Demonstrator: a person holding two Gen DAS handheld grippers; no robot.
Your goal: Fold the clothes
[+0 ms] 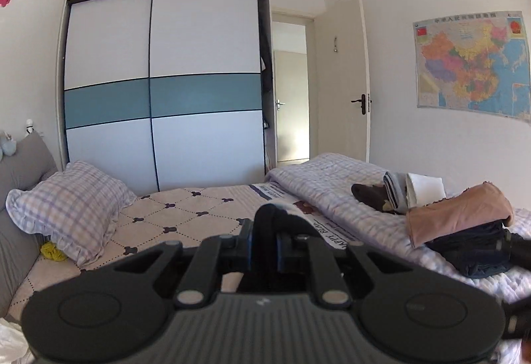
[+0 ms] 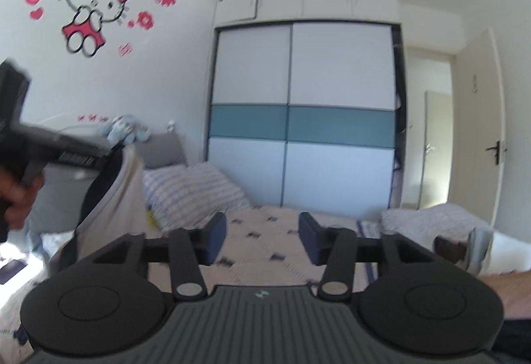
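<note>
My left claw point(image 2: 114, 151) pinches a pale grey garment with dark collar point(image 2: 113, 198), hanging near the patterned bed's point(image 1: 186, 218) pillow edge. My right claw point(image 2: 262, 236) gapes empty. Folded clothes pile point(image 1: 464, 231) at bed's right edge.

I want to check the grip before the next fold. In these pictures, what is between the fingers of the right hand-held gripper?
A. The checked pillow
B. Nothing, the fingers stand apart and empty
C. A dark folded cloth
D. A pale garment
B: the right hand-held gripper has its blue pads wide apart with only the bed sheet seen behind them; the pale garment hangs from the left hand-held gripper.
</note>
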